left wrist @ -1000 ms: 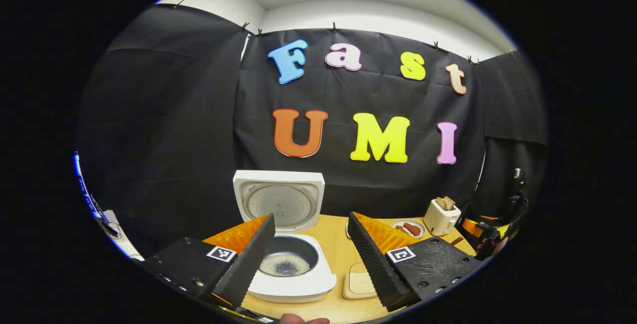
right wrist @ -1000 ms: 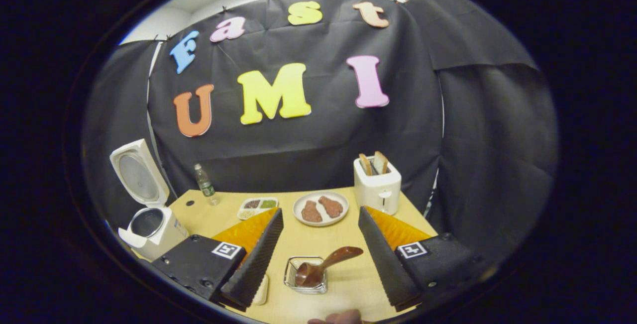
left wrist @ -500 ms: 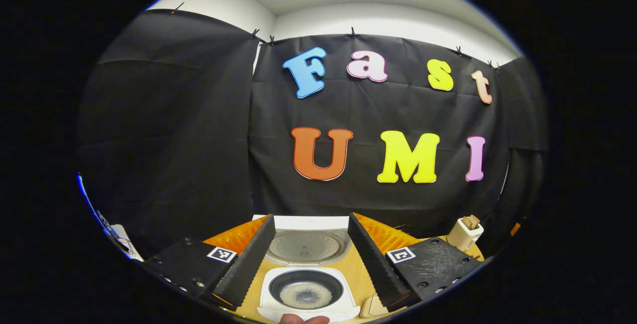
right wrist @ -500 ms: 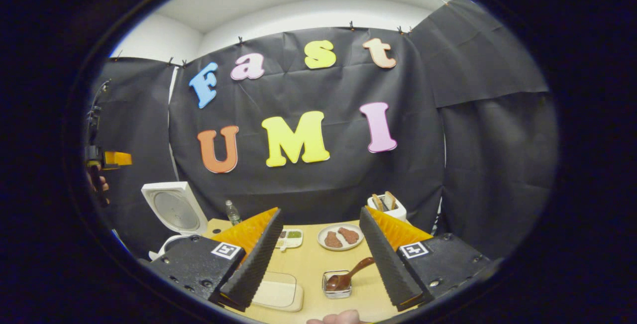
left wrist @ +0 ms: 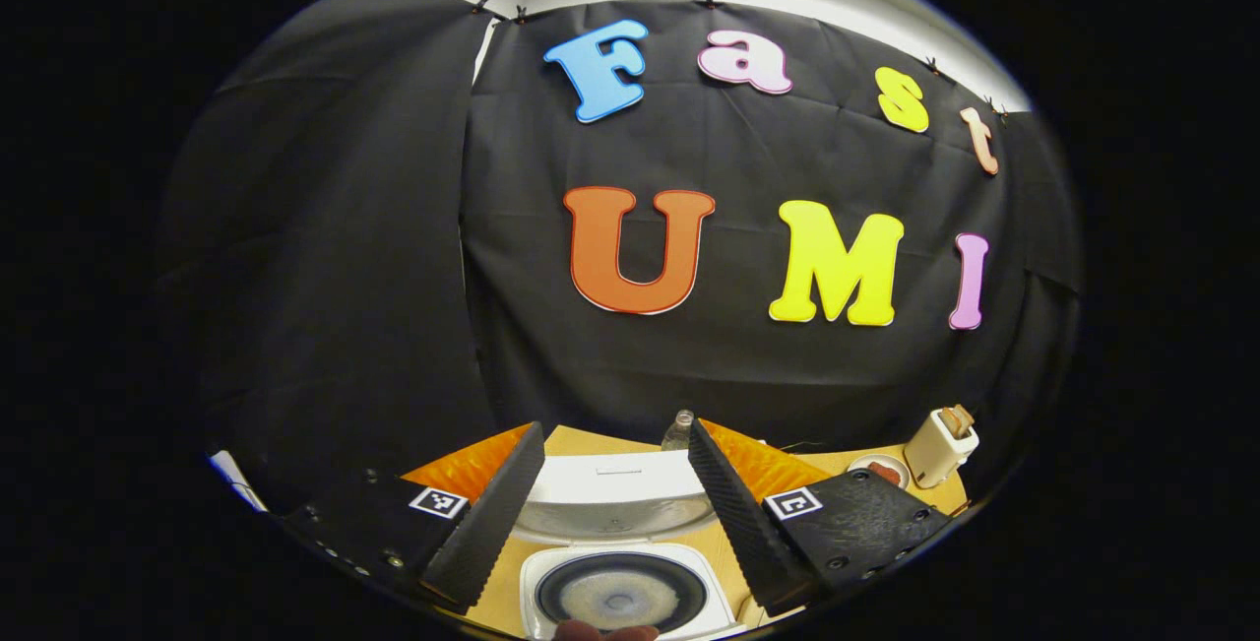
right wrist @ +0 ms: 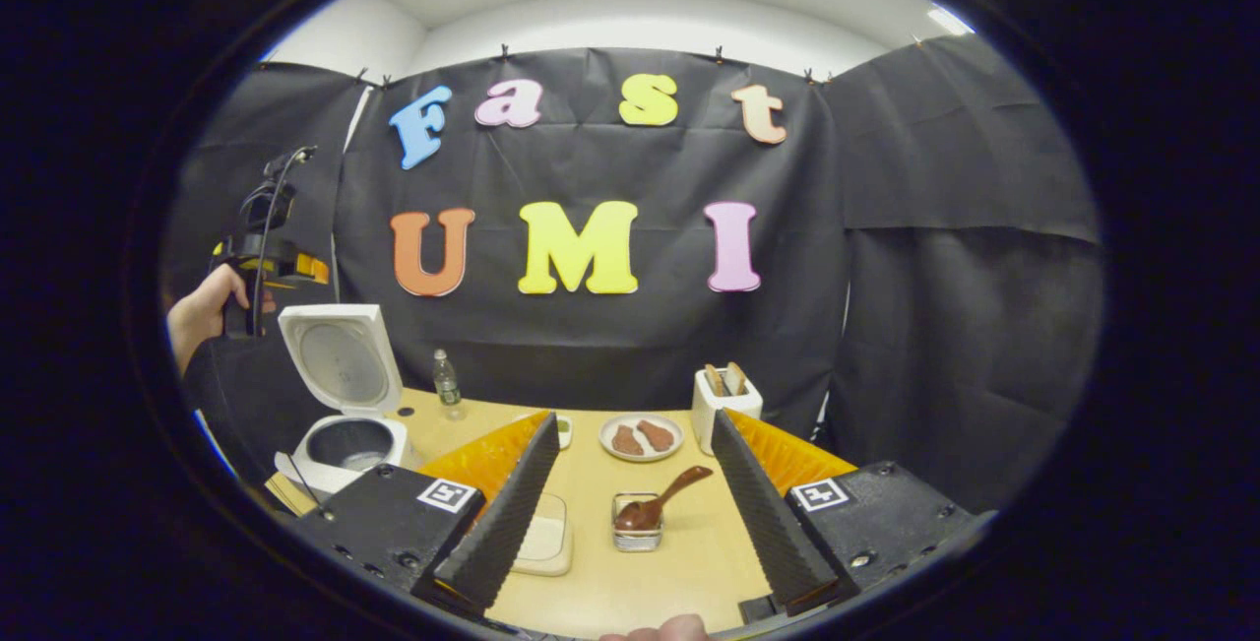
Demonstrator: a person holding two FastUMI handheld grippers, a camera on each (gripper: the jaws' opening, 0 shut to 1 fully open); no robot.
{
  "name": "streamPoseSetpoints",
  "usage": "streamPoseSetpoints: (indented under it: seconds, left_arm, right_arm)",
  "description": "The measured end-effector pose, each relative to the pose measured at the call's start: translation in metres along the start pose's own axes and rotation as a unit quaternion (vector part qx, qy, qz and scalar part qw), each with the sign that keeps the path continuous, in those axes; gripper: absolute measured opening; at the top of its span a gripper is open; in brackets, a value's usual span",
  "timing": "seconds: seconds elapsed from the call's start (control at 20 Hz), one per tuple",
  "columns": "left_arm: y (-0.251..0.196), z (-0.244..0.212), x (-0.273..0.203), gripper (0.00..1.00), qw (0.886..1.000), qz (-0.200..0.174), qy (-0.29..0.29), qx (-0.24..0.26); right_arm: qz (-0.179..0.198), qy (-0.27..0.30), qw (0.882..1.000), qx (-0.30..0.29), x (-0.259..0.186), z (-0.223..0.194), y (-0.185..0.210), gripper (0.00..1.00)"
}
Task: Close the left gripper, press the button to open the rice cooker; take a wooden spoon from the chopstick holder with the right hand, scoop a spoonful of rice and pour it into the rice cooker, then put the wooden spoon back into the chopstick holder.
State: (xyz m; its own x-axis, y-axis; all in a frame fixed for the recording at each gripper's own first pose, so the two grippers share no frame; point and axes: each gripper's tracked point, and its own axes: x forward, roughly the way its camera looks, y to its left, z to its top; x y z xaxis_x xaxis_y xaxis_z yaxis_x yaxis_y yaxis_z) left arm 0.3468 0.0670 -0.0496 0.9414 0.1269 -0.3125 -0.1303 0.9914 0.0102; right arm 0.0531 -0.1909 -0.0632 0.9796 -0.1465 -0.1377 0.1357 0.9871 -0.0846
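The white rice cooker (right wrist: pixel 345 424) stands lid-up with rice inside and the brown wooden spoon (right wrist: pixel 658 505) rests in its clear holder (right wrist: pixel 636 535), so your left gripper (left wrist: pixel 615 493) above the pot and your right gripper (right wrist: pixel 632 488) near the spoon both hang open, holding nothing.

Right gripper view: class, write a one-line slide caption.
Open right gripper faces brown wooden spoon in wire chopstick holder; white rice cooker open.
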Motion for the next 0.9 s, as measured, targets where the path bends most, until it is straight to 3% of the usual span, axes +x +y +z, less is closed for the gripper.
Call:
streamPoseSetpoints:
  seconds: [0.4,0.65,0.9]
  left_arm:
    - [0.012,-0.028,0.061,0.94,0.997,0.015,0.073,-0.012]
    - [0.016,-0.034,0.060,0.96,0.994,0.037,0.098,-0.002]
    - [0.003,-0.052,0.025,0.97,0.990,0.020,0.142,-0.008]
  right_arm:
    - [-0.067,0.021,0.997,0.020,-0.030,-0.012,-0.035,0.99]
    - [-0.050,0.016,0.999,0.011,-0.023,-0.006,-0.023,0.99]
    - [-0.018,0.006,1.000,0.002,-0.008,0.003,-0.007,1.00]
